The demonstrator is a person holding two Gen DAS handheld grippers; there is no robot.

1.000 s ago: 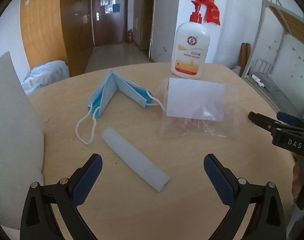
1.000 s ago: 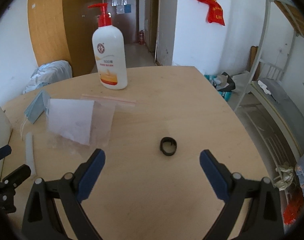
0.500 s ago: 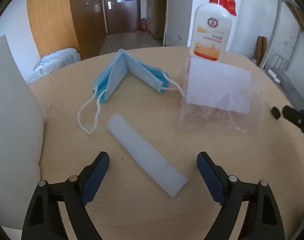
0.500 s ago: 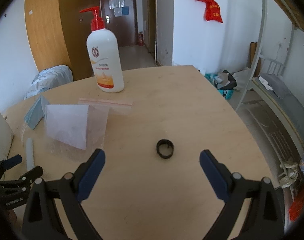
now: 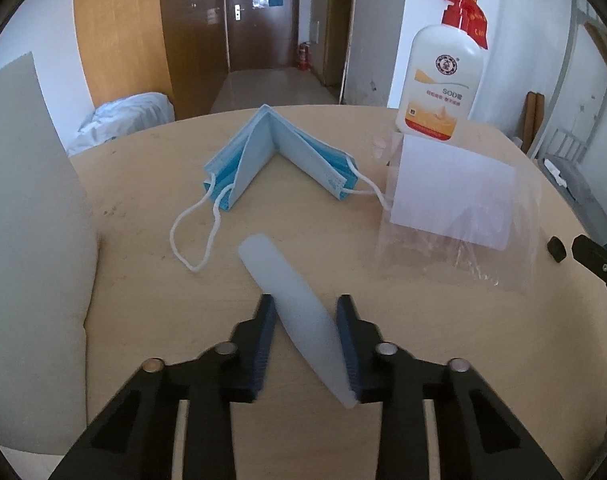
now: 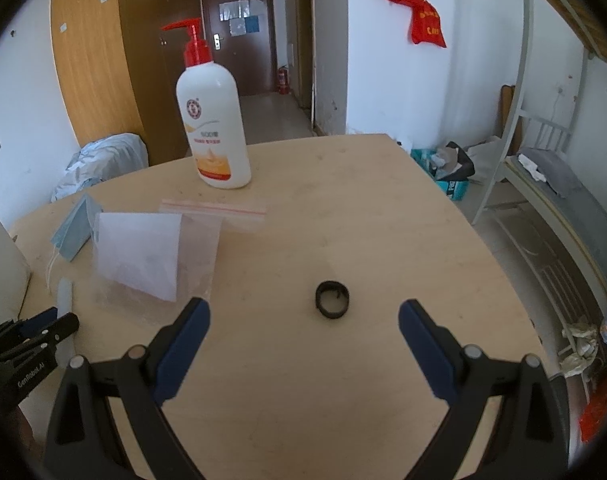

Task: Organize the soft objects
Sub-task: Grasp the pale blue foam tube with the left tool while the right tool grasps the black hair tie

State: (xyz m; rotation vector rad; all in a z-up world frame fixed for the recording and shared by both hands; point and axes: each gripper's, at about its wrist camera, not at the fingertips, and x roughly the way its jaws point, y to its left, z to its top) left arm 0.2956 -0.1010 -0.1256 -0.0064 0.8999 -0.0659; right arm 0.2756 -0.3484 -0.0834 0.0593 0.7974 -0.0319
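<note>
A pale translucent soft strip (image 5: pixel 271 264) lies slantwise on the round wooden table (image 5: pixel 143 280). My left gripper (image 5: pixel 305 300) is closing on it, and both blue pads touch its sides. A folded stack of blue face masks (image 5: pixel 279 156) stands like a tent further back. To its right lies a clear zip bag (image 5: pixel 455 216) with a white card inside. My right gripper (image 6: pixel 304 305) hovers open just in front of a small black band (image 6: pixel 332 299), with nothing between its fingers. The strip (image 6: pixel 65 296) also shows at the left of the right wrist view.
A white pump bottle (image 5: pixel 439 88) with a red top stands at the back of the table. A grey-white board or cushion (image 5: pixel 23 220) rises along the left edge. Past the table's right edge are a metal bed frame (image 6: pixel 543 152) and floor clutter.
My left gripper moved forward and down over the strip and its jaws closed from wide apart to touching the strip's sides. The right gripper stayed still and open.
</note>
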